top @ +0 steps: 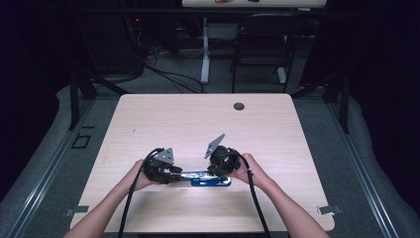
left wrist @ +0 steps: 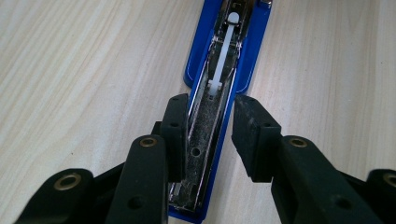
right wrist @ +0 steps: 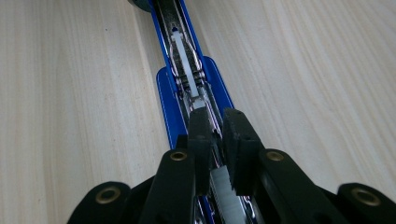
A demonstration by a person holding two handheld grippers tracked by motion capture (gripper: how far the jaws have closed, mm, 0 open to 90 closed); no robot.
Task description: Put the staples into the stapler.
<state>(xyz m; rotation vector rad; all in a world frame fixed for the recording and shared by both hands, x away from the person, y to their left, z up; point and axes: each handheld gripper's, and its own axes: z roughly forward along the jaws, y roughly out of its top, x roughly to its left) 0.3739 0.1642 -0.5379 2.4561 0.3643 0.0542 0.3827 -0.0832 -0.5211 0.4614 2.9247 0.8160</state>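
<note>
The stiff, slick metal stapler (top: 210,179) lies opened on the table (top: 198,124); left claw (left wrist: 210,135) straddles its rail loosely, right claw (right wrist: 215,140) pinches the staple channel.

High view: fixed cam above person's side, looks fwd and down over whole wooden table (top: 148,119), floor and a chair (top: 262,44) beyond; far off. The blue stapler (top: 210,179) sits near the table's near edge. Left gripper view: cam rides on the left gripper (left wrist: 210,116), looks along its jaws down the stapler (left wrist: 224,56), very close. Right gripper view: same on the right gripper (right wrist: 215,128), close on the stapler (right wrist: 187,79) from its opposite end. All three share the stapler and tabletop round it.
</note>
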